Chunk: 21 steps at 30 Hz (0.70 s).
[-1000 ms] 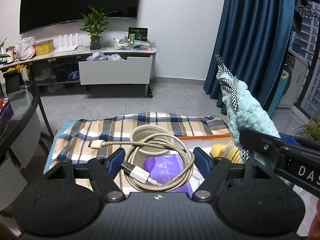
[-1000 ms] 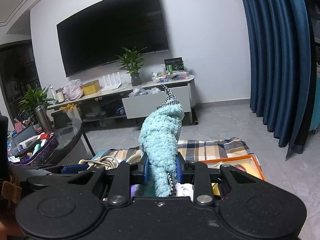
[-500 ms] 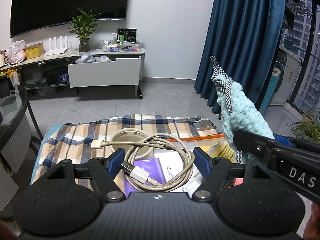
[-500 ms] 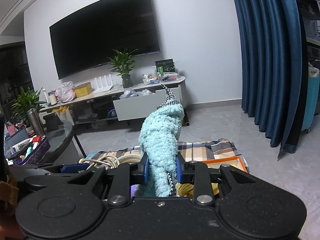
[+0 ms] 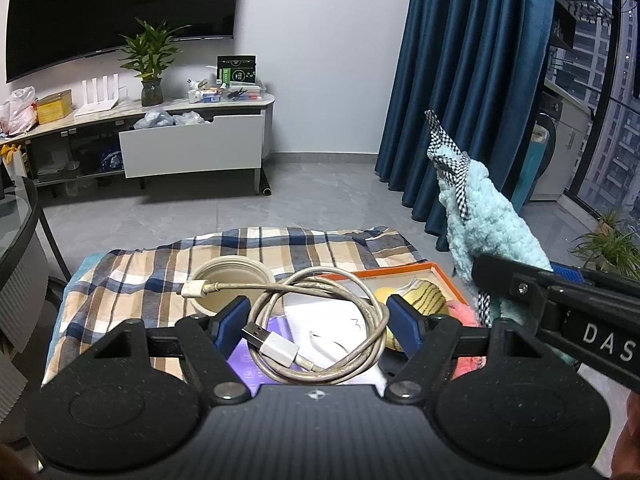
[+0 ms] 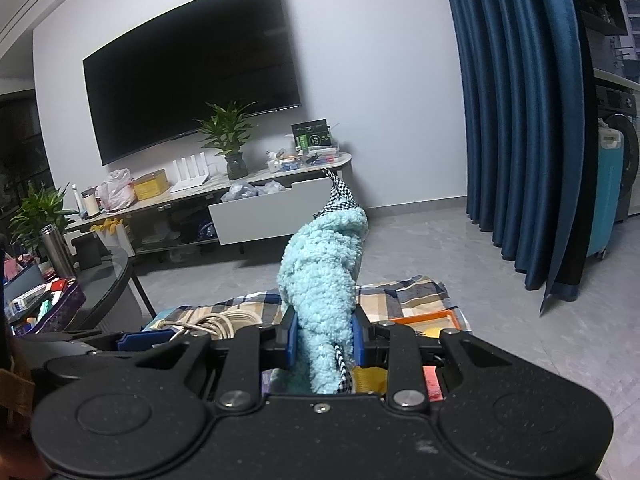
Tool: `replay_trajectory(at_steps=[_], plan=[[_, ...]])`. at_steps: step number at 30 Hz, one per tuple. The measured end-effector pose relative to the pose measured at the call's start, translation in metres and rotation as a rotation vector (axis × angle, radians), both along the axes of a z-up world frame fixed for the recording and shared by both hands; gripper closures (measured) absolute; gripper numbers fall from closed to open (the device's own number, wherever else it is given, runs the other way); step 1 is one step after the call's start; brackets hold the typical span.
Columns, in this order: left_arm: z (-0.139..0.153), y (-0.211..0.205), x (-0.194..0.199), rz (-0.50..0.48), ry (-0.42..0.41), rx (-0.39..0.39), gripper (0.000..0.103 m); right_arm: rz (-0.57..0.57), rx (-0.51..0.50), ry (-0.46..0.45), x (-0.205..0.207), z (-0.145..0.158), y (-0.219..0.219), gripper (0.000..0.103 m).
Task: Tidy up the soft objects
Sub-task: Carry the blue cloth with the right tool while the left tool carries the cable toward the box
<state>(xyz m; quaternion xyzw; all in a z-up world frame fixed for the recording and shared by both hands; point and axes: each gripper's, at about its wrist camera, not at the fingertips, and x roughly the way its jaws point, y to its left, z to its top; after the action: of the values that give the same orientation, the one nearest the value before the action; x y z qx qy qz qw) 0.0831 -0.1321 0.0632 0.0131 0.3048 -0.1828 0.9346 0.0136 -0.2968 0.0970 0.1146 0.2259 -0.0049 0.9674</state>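
My left gripper (image 5: pixel 318 322) is shut on a coiled beige USB cable (image 5: pixel 320 324), held above the plaid cloth (image 5: pixel 132 276). My right gripper (image 6: pixel 323 340) is shut on a fluffy light-blue cloth with a black-and-white checked strip (image 6: pixel 322 272); the cloth stands up out of the jaws. It also shows at the right of the left wrist view (image 5: pixel 480 220). An orange tray (image 5: pixel 424 270) below holds yellow and pink soft things (image 5: pixel 424 294). A beige round pot (image 5: pixel 228 284) sits on the plaid cloth.
A purple packet and white paper (image 5: pixel 320 328) lie under the cable. A glass table (image 6: pixel 100 280) with clutter stands at the left. A TV cabinet with an open drawer (image 5: pixel 192 144) is at the far wall. Blue curtains (image 5: pixel 468 80) hang at the right.
Both grippers have shifted to the right with their loads still held; the orange tray and its soft things now show more fully under the left gripper.
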Motion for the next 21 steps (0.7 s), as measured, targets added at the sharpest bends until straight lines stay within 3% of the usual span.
replay_trajectory(at_steps=[21], plan=[[-0.009,-0.034,-0.006,-0.061,0.017,0.009,0.028,-0.078,-0.008,0.018,-0.012,-0.008,-0.036,0.071]])
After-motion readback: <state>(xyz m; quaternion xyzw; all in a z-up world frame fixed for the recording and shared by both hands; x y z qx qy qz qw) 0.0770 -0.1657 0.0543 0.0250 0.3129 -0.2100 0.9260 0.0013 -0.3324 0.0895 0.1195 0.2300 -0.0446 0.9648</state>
